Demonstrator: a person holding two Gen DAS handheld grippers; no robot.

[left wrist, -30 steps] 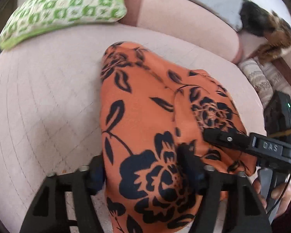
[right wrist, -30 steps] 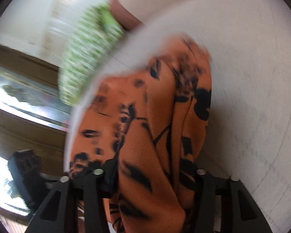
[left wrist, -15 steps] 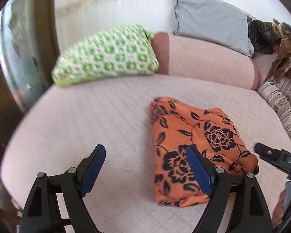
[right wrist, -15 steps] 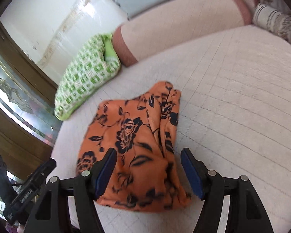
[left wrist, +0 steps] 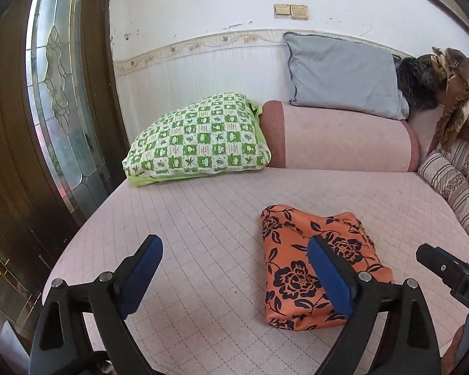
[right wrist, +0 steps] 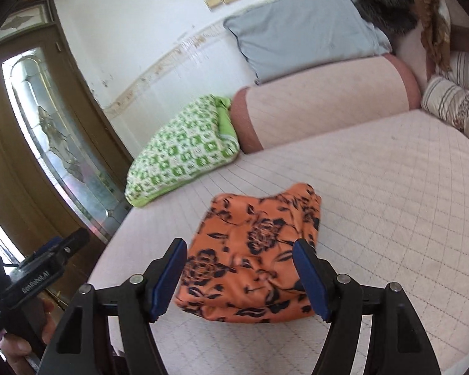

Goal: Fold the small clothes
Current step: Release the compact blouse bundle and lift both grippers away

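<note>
An orange garment with black flowers (left wrist: 309,265) lies folded into a small bundle on the pink quilted bed (left wrist: 203,218). It also shows in the right wrist view (right wrist: 253,250). My left gripper (left wrist: 234,268) is open and empty, held above the bed to the left of the bundle. My right gripper (right wrist: 240,268) is open and empty, raised just in front of the bundle. The right gripper's body (left wrist: 450,272) shows at the right edge of the left wrist view.
A green checked pillow (left wrist: 200,143) lies at the back left, next to a pink bolster (left wrist: 344,137) with a grey pillow (left wrist: 340,75) on it. Striped cushions (left wrist: 453,181) line the right side. A wooden door with glass (left wrist: 56,93) stands left of the bed.
Both grippers have let go of the orange garment and pulled back and up from it. The garment now lies folded on the bed.
</note>
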